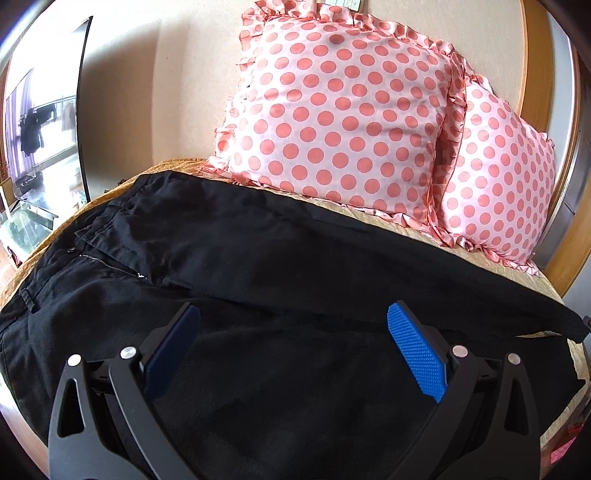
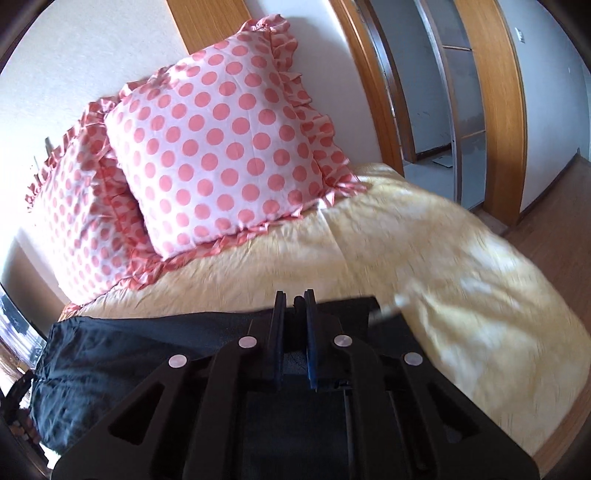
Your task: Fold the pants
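The black pants (image 1: 258,258) lie lengthwise across the bed, leg-end hem clamped in the right gripper (image 2: 294,332), while the left gripper (image 1: 291,347) hovers spread and empty above the thigh.

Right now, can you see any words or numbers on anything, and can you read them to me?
No readable words or numbers anywhere.
Pale paper sheet on the wall above the pink polka-dot frilled pillows: too small and cut off to read.
Black cotton pants on the yellow bedspread: no label showing.
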{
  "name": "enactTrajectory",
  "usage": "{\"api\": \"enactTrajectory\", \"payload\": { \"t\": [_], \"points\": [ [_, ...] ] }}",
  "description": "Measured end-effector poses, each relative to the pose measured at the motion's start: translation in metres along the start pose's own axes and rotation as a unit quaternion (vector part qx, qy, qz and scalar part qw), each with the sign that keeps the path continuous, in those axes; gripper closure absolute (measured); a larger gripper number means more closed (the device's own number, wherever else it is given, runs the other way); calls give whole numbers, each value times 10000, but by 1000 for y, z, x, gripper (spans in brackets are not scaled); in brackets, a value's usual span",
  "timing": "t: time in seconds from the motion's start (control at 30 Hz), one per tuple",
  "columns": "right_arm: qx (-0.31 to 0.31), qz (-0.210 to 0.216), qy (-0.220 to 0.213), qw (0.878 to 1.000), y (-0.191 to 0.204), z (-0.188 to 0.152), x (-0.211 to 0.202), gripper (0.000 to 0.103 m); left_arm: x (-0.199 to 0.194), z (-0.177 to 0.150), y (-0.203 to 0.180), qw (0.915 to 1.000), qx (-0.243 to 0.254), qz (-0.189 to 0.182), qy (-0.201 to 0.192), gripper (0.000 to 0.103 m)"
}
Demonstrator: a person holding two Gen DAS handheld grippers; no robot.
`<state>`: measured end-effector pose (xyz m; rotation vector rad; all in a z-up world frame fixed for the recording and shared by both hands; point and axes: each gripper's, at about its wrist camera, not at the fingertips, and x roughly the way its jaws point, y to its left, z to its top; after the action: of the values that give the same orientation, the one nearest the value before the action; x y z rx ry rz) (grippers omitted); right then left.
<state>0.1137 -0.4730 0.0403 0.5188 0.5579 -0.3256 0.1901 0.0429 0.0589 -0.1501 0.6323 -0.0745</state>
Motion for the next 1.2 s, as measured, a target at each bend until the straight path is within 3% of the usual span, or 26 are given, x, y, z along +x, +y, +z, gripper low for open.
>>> {"api": "enactTrajectory", "payload": {
  "t": [0.2,0.4,0.47,0.6,0.67,0.73,0.8,0.87,1.0,1.2],
  "points": [
    [-412,-508,237,9976,8,-45,-9,93,-10,-5,-3,9999,157,-40,-52,2],
    [-1017,-1290,679,9841,25,-63,7,91,-15,-12,-12,9964,657,465,-258,2],
    [-1020,-1390,746,9822,26,-65,5,76,-16,-15,-13,9952,756,541,-290,2],
    [-915,-1628,667,9801,26,-64,-15,64,-15,-18,-10,9948,817,542,-271,2],
    [-448,-1504,654,9855,23,-60,-28,64,-13,-18,-7,9958,782,439,-206,2],
    [531,-727,830,9925,14,-60,-36,64,-9,-18,-4,9971,706,274,-67,2],
    [1347,16,1161,9841,10,-66,-31,64,-4,-20,-3,9979,636,126,69,2],
    [1931,402,1483,9691,10,-73,-20,64,-1,-22,-4,9978,636,103,127,2],
    [2543,480,1996,9451,14,-86,4,64,-1,-26,-3,9974,705,86,159,2],
    [3274,156,1763,9282,7,-87,14,64,-6,-25,10,9979,546,361,14,2]
  ]
}}
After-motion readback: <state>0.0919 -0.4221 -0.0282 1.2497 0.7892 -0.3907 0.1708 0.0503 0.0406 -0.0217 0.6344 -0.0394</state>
